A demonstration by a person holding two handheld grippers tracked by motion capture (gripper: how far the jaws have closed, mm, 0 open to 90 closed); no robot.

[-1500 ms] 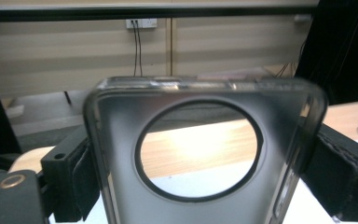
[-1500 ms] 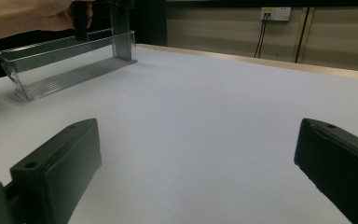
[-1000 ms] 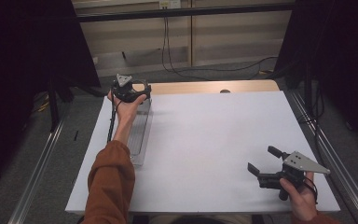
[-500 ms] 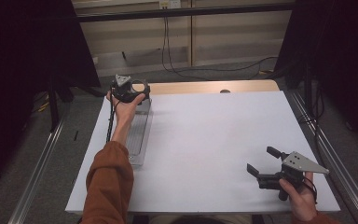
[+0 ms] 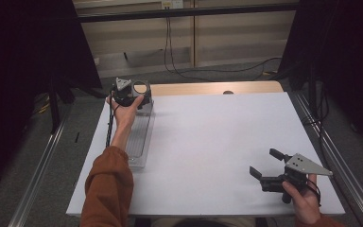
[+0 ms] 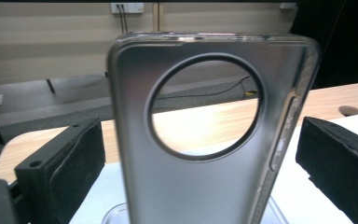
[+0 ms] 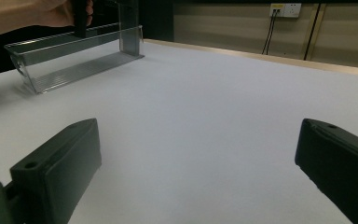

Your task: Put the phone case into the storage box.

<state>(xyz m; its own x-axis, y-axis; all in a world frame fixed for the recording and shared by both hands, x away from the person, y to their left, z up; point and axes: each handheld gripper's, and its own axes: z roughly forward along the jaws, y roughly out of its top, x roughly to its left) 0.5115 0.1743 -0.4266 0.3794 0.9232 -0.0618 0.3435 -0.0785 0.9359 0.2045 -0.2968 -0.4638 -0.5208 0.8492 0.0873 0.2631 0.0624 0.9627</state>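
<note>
— Where does the phone case [image 6: 205, 135] stand from the jaws?

— Dead ahead of the left gripper [image 5: 128, 97] and between its spread jaws, a gap on either side. The case stands upright at the far end of the clear tray [image 5: 139, 137], long axis vertical, round camera hole uppermost.

— And the other hand?

— The right gripper [image 5: 270, 169] sits well apart from the tray, near the table's [image 5: 217, 137] near right corner, jaws spread and empty, aimed toward the tray across bare white.

— So which closes?

— The left, I'd judge; it only needs to pinch the case's side edges.
</note>
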